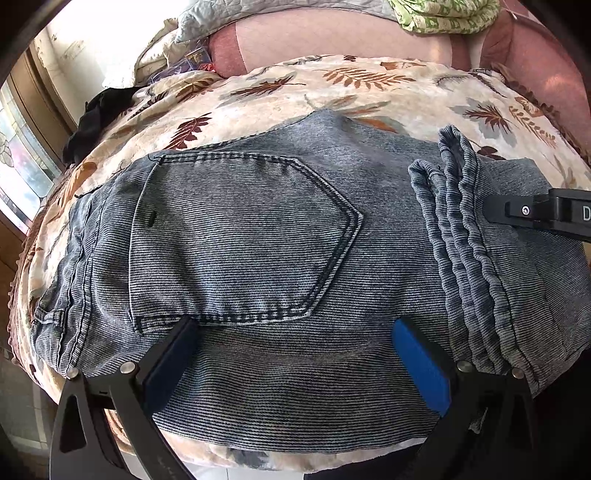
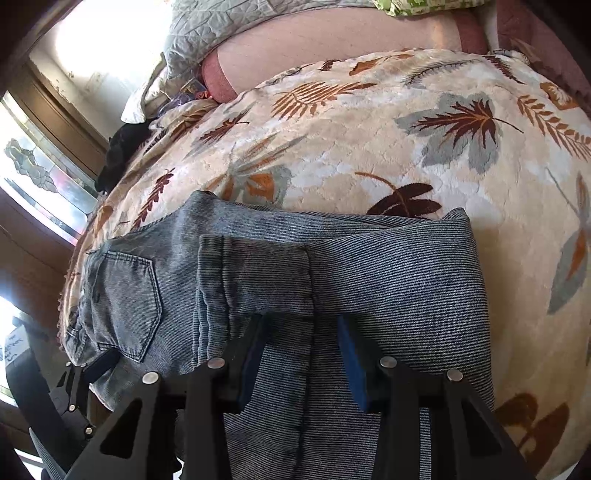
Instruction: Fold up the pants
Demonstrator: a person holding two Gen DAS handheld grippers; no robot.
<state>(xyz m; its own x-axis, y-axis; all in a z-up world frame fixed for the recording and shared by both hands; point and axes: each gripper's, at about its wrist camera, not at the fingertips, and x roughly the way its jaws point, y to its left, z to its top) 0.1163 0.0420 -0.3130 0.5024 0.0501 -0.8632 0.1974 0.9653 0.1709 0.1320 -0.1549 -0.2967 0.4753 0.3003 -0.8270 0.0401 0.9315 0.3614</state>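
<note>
Grey-blue jeans (image 1: 258, 240) lie folded on a leaf-patterned blanket (image 1: 369, 85), back pocket (image 1: 240, 236) facing up. The leg hems (image 1: 461, 240) are folded back over the seat at the right. My left gripper (image 1: 295, 354) stands wide open, its blue pads down on the denim just below the pocket. One finger (image 1: 535, 212) of my right gripper reaches in over the hems. In the right wrist view my right gripper (image 2: 303, 358) has its jaws partly apart over the folded jeans (image 2: 388, 280), with flat denim between the pads and no pinch visible.
The blanket (image 2: 369, 140) covers a bed, with bare room beyond and right of the jeans. A pink sheet (image 1: 332, 37), a grey quilt (image 1: 258, 11) and a green patterned cloth (image 1: 443, 14) lie at the back. A black garment (image 1: 92, 118) sits at the left edge beside a window (image 1: 22, 158).
</note>
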